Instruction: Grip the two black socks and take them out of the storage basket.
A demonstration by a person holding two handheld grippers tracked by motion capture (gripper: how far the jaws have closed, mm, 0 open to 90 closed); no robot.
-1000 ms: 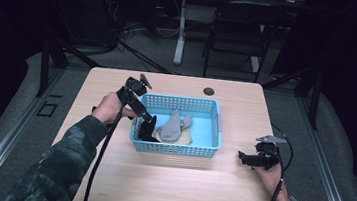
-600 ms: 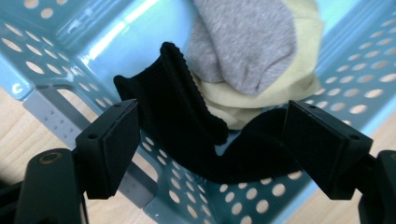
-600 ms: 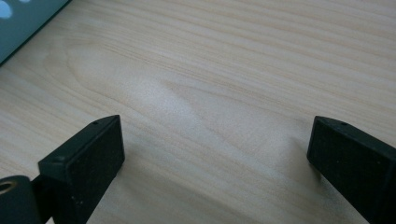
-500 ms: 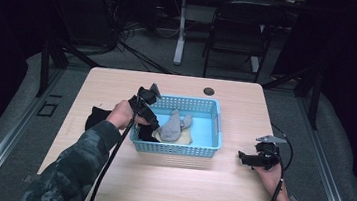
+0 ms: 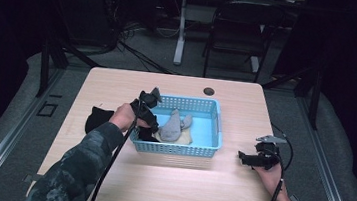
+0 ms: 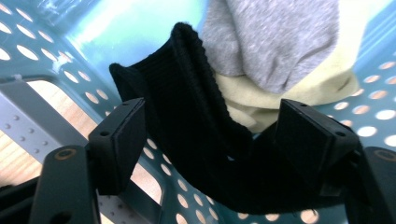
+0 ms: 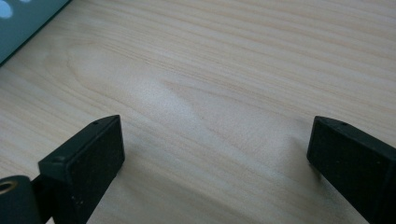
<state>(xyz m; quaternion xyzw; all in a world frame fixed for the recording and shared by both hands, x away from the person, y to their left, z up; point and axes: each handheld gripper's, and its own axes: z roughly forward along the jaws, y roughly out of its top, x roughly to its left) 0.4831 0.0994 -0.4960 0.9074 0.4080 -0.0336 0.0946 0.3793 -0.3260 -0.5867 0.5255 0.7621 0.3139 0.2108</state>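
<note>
High view: a wooden table [image 5: 118, 81] carries a blue perforated basket [image 5: 216, 129] near its middle, a black cloth [image 5: 98, 118] lying near the left edge, and a small dark round hole [image 5: 209, 91] near the far edge. The left gripper [image 5: 149, 126], held in the left hand [image 5: 123, 116], reaches over the basket's left wall, its tips down in the near-left corner. The basket holds a grey sock [image 5: 171, 127], a pale yellow cloth [image 5: 182, 137] beneath it, and a black sock [image 5: 145, 134] at the left end. The right gripper [image 5: 247, 158], held in the right hand [image 5: 270, 171], rests near the right edge of the table, apart from the basket, pointing toward it. Left gripper view: the jaws stand spread, with the black sock [image 6: 205, 140] draped between them; its ribbed cuff rises against the grey sock [image 6: 275, 42] and the yellow cloth [image 6: 280, 95]. The sock lies against the right-hand jaw, while a gap shows beside the other jaw; neither jaw is pressed onto it. The basket [image 6: 56, 51] wall and floor surround the jaws. Right gripper view: the jaws are spread wide over bare table [image 7: 224, 84], nothing between them, with a corner of the basket [image 7: 23, 23] at upper left.
</note>
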